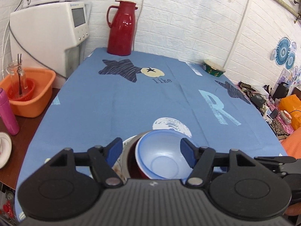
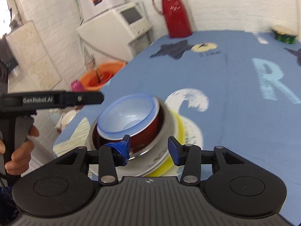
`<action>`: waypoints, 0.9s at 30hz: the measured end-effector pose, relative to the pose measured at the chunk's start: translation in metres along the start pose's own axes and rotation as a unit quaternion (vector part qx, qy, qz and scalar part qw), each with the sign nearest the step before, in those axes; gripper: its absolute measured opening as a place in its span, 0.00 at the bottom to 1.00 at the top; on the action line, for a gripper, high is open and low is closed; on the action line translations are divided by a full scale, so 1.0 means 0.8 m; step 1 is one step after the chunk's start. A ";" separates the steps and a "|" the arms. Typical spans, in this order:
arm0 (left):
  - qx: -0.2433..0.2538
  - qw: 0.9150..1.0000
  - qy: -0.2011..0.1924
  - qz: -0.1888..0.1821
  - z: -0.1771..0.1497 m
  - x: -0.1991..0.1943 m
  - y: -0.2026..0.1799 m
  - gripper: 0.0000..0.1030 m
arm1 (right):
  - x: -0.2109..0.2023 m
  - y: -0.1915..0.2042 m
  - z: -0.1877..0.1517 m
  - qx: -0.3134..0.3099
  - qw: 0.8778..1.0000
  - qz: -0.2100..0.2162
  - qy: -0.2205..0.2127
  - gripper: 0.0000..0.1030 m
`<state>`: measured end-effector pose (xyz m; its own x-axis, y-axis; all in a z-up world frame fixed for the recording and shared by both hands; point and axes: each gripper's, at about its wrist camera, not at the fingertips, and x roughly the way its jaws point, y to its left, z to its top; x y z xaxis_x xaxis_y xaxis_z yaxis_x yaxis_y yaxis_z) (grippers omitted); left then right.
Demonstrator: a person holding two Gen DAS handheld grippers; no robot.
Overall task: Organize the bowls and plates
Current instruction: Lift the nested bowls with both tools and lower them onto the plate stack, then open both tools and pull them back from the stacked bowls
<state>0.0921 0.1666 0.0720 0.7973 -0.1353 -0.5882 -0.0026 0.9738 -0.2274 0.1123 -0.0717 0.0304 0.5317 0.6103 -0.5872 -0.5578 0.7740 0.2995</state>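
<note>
One stack holds nearly all the crockery: a pale blue bowl point(image 2: 129, 116) nested in a dark red bowl point(image 2: 150, 131), that in a steel bowl point(image 2: 170, 128), all on a white plate point(image 2: 150, 167) over a yellow plate point(image 2: 178, 131), low centre of the right wrist frame on the blue tablecloth point(image 2: 225, 94). I count three bowls and two plates there. One more, a green bowl point(image 1: 214, 68), stands alone at the upper right of the left wrist frame, well apart from the stack.

I hold the right gripper point(image 2: 148, 148) with its blue pads spread and nothing between them; the stack lies just ahead of the fingers and a little to frame-left, its near rim beside the left pad. The left gripper point(image 1: 152, 150) is likewise spread wide and grips nothing; in its frame the blue bowl sits tilted between the pads, whether touching I cannot tell.

The move, as I judge it, turns on the green bowl: it lies far ahead and to the right of both pairs of fingers, toward the far right edge of the table, so the right gripper looks the nearer. Being round, it offers no long axis; a rim pinch seems called for.

A red thermos point(image 1: 121, 28) stands upper centre.
</note>
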 end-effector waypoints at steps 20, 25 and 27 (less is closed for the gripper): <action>0.006 0.999 -0.045 -0.009 -0.076 -0.036 -0.107 0.68 | -0.059 -0.054 -0.040 0.184 0.961 -0.144 -0.147 0.34; 0.047 0.998 -0.035 -0.003 -0.106 -0.043 -0.132 0.68 | -0.071 -0.058 -0.079 0.209 0.957 -0.156 -0.126 0.35; 0.053 0.998 -0.033 -0.004 -0.118 -0.047 -0.140 0.68 | -0.078 -0.055 -0.089 0.205 0.957 -0.168 -0.119 0.35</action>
<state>0.0056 0.0455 0.0458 0.8352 -0.1341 -0.5334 0.0653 0.9871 -0.1459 0.0588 -0.1557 0.0003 0.7942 0.2992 -0.5289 -0.0593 0.9044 0.4225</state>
